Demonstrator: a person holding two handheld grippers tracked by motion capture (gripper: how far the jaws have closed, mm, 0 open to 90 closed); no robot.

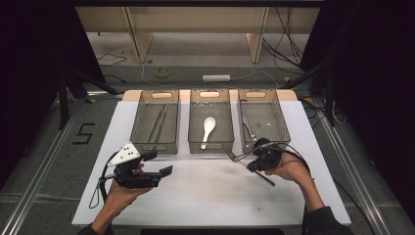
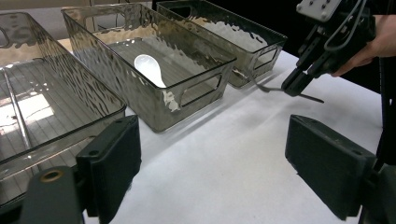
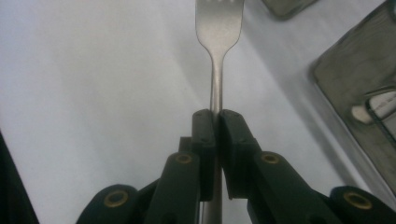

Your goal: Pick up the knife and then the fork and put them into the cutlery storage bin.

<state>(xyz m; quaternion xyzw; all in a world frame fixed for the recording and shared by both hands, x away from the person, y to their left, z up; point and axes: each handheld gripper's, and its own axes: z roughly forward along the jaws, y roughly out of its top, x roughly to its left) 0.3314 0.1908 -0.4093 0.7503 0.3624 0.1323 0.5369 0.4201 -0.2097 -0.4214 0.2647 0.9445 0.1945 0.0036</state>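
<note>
My right gripper point(image 1: 252, 166) is shut on a metal fork point(image 1: 235, 157) and holds it just above the white table, in front of the right tray point(image 1: 286, 128). In the right gripper view the jaws pinch the fork point(image 3: 218, 32) at its neck, with the tines pointing away. In the left gripper view that gripper point(image 2: 293, 87) and the fork point(image 2: 264, 87) show at the upper right. My left gripper point(image 1: 158, 164) is open and holds nothing, low over the table in front of the left tray point(image 1: 137, 123). Its jaws stand wide apart point(image 2: 219, 163).
Three smoky clear trays stand in a row at the back. The left tray point(image 2: 70, 128) holds thin metal sticks point(image 1: 157, 125). The middle tray point(image 1: 210, 149) holds a white spoon point(image 1: 207, 129). A piece of metal cutlery point(image 1: 248, 131) lies in the right tray. The white tabletop point(image 1: 210, 191) spreads in front.
</note>
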